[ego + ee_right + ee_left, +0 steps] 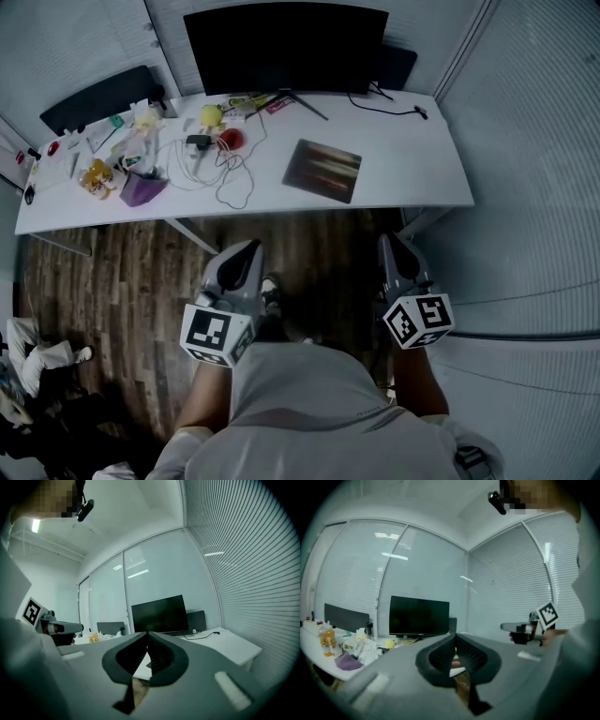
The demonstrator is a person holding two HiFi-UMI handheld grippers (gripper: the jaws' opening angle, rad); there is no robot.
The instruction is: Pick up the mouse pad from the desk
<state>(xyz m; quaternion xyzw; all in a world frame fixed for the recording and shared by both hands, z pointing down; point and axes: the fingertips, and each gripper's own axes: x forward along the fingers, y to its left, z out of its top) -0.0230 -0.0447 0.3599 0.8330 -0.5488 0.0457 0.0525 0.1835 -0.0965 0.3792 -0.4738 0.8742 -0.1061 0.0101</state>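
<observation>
The mouse pad [322,170], a dark rectangle with reddish streaks, lies flat on the white desk [412,159], right of centre and near the front edge. In the head view both grippers are held in front of the desk, over the wooden floor and short of its edge. My left gripper [248,247] points toward the desk left of the pad, and my right gripper [387,241] points toward it right of the pad. The jaws of both are pressed together with nothing between them, as seen on the left gripper [456,635] and the right gripper [148,633].
A black monitor [286,45] stands at the back of the desk. The desk's left half holds a purple pouch [142,188], tangled white cables [211,164] and several small items. A black cable [389,108] lies at the back right. Blind-covered walls enclose the right side.
</observation>
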